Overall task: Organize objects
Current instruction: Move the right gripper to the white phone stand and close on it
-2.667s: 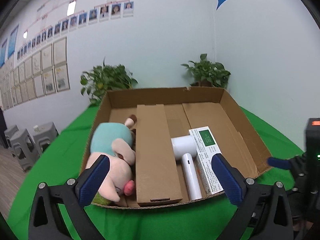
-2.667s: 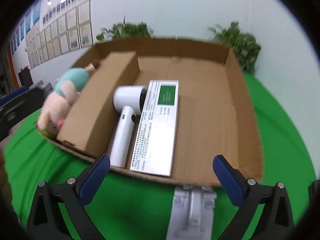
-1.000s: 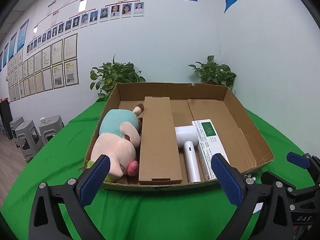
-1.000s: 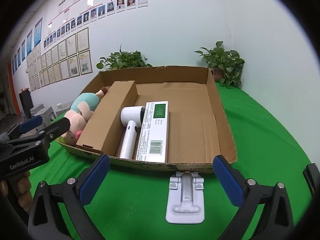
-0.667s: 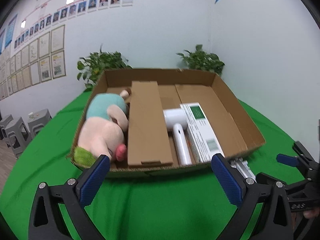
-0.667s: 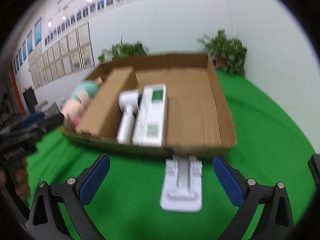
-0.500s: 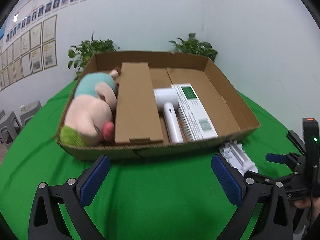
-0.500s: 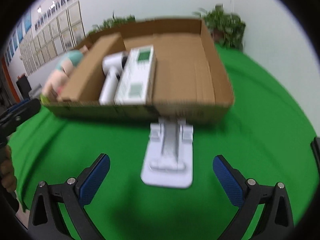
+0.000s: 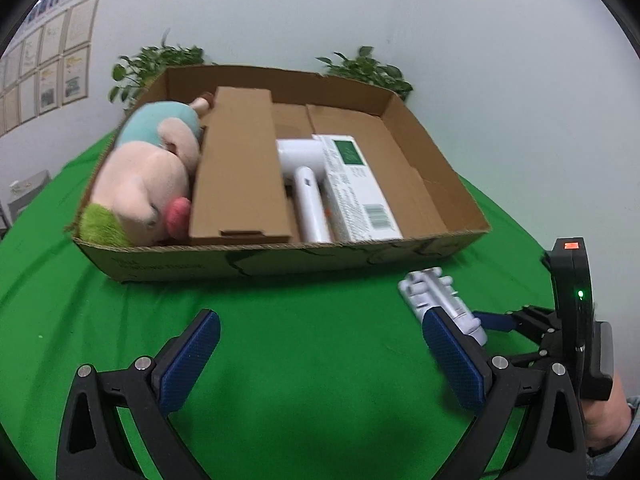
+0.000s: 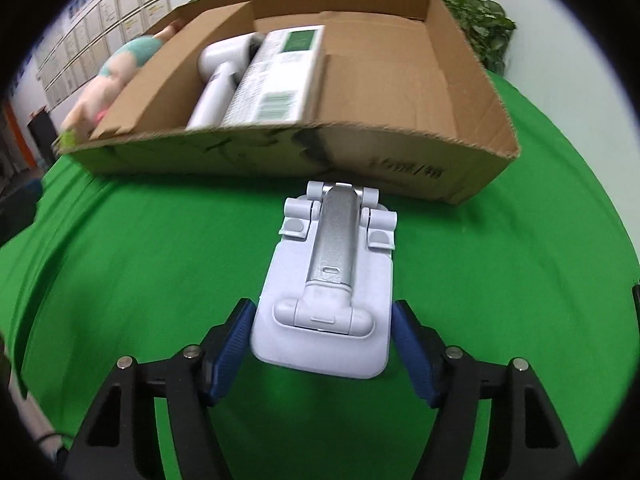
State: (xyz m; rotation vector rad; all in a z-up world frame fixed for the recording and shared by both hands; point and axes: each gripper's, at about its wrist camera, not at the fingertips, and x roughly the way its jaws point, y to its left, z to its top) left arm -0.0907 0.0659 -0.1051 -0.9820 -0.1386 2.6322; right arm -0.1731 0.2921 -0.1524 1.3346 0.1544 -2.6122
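Observation:
A white folding stand (image 10: 332, 292) with a silver arm lies flat on the green cloth just in front of the cardboard box (image 10: 400, 168). My right gripper (image 10: 323, 344) is open, its blue pads on either side of the stand's near end, close to it. The stand also shows in the left wrist view (image 9: 440, 300), with the right gripper (image 9: 504, 320) behind it. My left gripper (image 9: 320, 356) is open and empty above the cloth. The box (image 9: 280, 260) holds a plush toy (image 9: 148, 176), a long brown carton (image 9: 240, 168), a white hair dryer (image 9: 308, 196) and a white-green box (image 9: 356, 188).
The right part of the box floor (image 9: 400, 172) is bare cardboard. Potted plants (image 9: 364, 72) stand behind the box against the wall. Green cloth (image 9: 300, 360) covers the table.
Both grippers have dropped lower and tilted down. My right gripper has come forward until its open jaws straddle the white stand and has narrowed around it.

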